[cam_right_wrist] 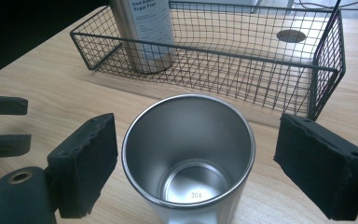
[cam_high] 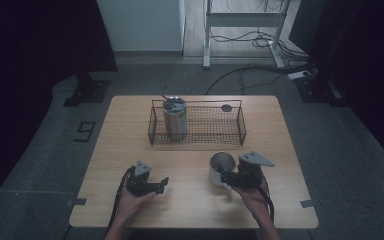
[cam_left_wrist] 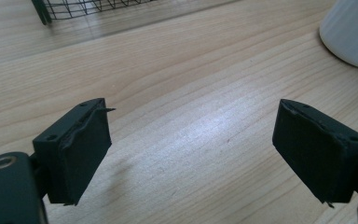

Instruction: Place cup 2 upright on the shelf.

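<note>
An empty steel cup with a white outer wall stands upright on the wooden table, in front of the wire basket. My right gripper is at the cup's near right side. In the right gripper view the cup sits between the jaws of my right gripper, which is open, with a gap showing at the right pad. My left gripper rests low at the front left, and my left gripper stands open over bare wood. The cup's white wall lies off to its right.
The black wire basket holds an upright steel tumbler with a lid at its left end. A dark round disc lies by the basket's back right. The table edges are close at the front and sides. Cables lie on the floor beyond.
</note>
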`<state>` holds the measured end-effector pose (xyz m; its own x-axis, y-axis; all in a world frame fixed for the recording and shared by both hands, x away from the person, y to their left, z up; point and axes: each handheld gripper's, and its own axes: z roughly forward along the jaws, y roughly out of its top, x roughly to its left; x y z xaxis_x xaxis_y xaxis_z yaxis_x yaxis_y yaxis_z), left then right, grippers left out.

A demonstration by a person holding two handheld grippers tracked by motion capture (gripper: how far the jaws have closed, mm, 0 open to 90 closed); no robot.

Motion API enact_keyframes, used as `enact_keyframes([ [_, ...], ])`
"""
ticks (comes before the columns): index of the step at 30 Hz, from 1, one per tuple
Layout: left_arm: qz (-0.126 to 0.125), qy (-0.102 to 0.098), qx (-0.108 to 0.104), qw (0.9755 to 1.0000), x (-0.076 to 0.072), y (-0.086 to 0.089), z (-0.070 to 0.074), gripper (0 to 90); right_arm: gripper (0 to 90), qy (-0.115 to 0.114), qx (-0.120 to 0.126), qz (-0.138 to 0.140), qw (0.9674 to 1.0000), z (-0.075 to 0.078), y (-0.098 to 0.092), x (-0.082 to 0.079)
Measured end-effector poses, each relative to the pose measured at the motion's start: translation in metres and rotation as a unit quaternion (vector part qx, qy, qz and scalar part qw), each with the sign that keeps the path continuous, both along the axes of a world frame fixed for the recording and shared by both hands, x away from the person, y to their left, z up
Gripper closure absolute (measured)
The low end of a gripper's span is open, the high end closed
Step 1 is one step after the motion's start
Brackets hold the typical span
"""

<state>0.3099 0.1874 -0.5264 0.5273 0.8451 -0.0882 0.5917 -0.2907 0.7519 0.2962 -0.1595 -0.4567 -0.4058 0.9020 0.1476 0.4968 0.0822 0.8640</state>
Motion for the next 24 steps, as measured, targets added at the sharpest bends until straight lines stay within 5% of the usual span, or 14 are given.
enact_keyframes([
  [13, -0.002, 0.009, -0.015, 0.9998, 0.001, 0.001, -0.001, 11.9, 6.1, 0.015, -0.028, 0.015, 0.9994, -0.010, 0.018, -0.001],
  [24, -0.005, 0.012, -0.015, 0.9998, 0.001, -0.001, -0.003, 12.3, 0.0, 0.014, -0.048, -0.005, 0.9987, -0.012, 0.022, -0.001],
])
